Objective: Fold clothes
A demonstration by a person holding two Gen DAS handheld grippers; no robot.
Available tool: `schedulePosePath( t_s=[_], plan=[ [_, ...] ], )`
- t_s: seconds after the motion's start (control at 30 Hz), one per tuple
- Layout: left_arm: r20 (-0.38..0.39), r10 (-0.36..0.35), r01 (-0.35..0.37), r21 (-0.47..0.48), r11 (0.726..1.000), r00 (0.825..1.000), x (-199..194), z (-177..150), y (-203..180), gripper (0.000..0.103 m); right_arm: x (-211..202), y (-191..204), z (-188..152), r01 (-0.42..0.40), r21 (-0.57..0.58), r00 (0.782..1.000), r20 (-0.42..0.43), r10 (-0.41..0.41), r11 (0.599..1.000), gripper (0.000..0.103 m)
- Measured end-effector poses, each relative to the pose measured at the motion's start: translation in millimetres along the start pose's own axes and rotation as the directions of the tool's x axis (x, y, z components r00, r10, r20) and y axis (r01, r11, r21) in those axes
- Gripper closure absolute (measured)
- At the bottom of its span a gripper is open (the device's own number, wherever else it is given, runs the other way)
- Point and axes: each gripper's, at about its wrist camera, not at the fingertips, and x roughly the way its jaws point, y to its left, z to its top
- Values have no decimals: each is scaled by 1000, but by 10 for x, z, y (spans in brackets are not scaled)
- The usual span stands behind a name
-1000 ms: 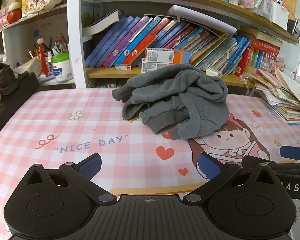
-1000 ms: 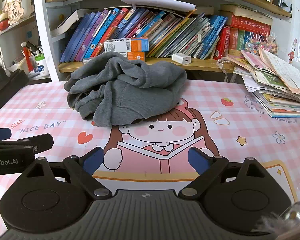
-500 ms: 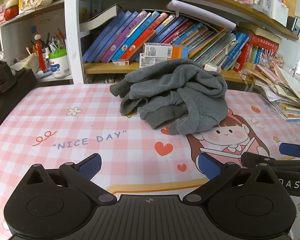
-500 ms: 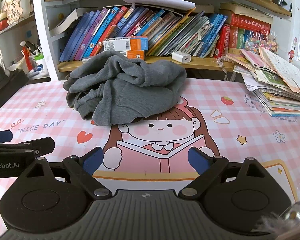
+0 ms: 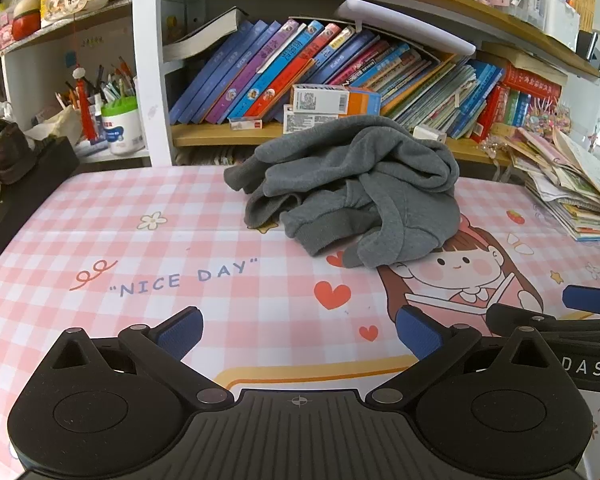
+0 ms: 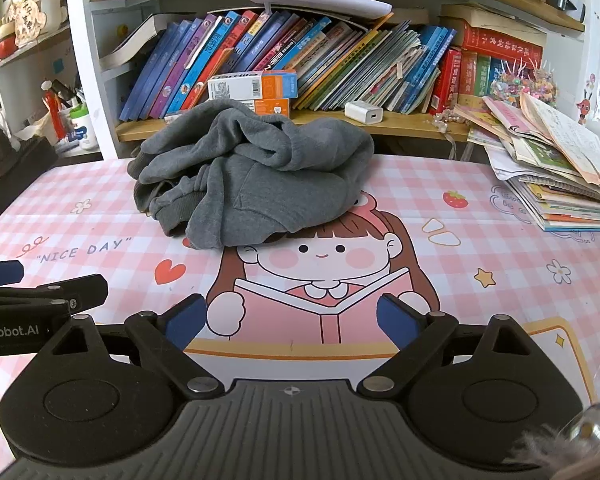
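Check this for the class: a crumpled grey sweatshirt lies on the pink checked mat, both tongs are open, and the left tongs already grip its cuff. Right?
Not quite. The left tongs grip nothing: the left wrist view shows them open above bare mat, well short of the crumpled grey sweatshirt. The right tongs are open too.

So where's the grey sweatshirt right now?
The grey sweatshirt lies crumpled at the table's far middle, before the bookshelf, covering the cartoon girl's hair; both views show it.

Bright even daylight, sharp focus, strong fisheye bending at edges
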Motion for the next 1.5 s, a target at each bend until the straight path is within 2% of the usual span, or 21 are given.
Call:
schedulePosePath(
  t_s=[1.5],
  plan=[
    [-17, -2, 2, -14, 1000, 1000, 37, 39, 38, 0, 49, 2, 26, -4, -2, 1000, -6, 4, 1000, 10]
  ],
)
